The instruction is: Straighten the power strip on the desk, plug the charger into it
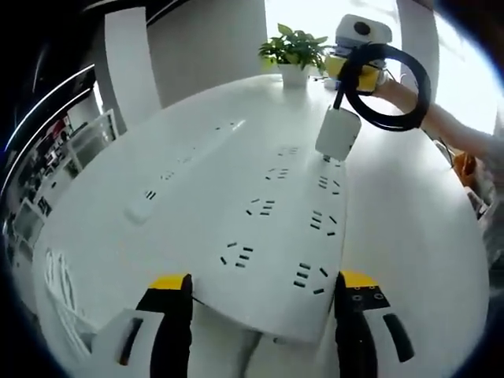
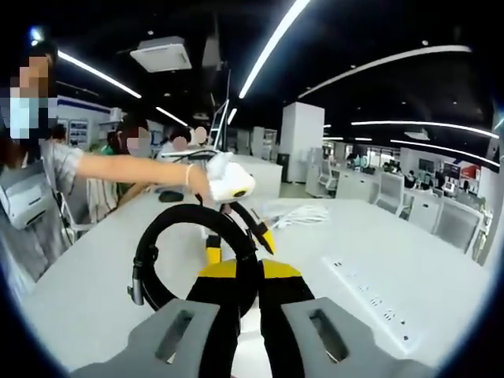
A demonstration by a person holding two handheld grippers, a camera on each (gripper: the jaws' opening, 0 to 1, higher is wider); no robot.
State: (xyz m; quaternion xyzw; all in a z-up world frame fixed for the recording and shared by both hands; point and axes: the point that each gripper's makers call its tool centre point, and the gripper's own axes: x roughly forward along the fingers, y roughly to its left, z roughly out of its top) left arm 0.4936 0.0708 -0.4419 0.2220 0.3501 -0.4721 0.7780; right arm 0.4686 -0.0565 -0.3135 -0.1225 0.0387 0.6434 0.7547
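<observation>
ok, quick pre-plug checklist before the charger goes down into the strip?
1. Charger held: ok. The right gripper is shut on the white block charger, which hangs over the strip.
2. Cable clear: ok. The coiled black cable loops up around the right gripper, off the sockets.
3. Strip steadied: cannot tell. The wide white power strip lies between the open left gripper fingers, contact unclear.
4. Prongs lined up with a socket: cannot tell. The charger hangs tilted, just above the far sockets.
5. Second slim white power strip: ok, lying apart to the side.
</observation>
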